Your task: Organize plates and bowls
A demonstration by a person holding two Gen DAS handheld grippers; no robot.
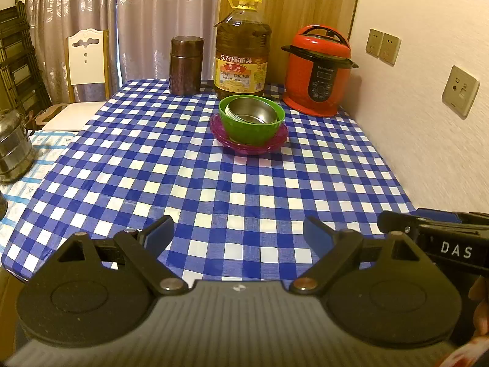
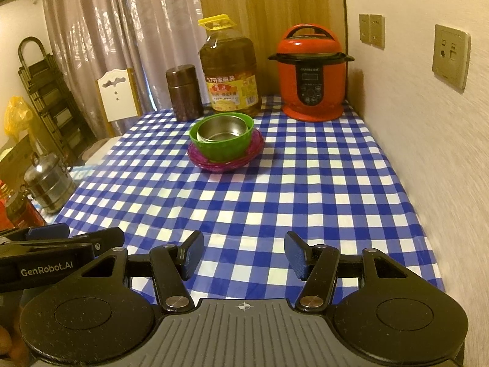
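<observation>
A steel bowl [image 1: 255, 113] [image 2: 222, 130] nests inside a green bowl [image 1: 244, 128] [image 2: 224, 148], which stands on a purple plate [image 1: 276, 143] [image 2: 203, 162] at the far middle of the checked table [image 1: 214, 189] [image 2: 290, 198]. My left gripper [image 1: 240, 237] hovers open over the near table edge, nothing between its blue pads, far short of the stack. My right gripper [image 2: 244, 253] is also open and empty at the near edge. Each gripper's body shows at the side of the other's view.
Behind the stack stand a brown canister [image 1: 185, 65] [image 2: 183, 91], a large oil bottle [image 1: 241, 49] [image 2: 227, 67] and a red pressure cooker [image 1: 318, 70] [image 2: 311, 73]. A wall runs along the right. A steel tiffin [image 1: 13, 146] [image 2: 49, 180] and a chair [image 1: 87, 61] are at the left.
</observation>
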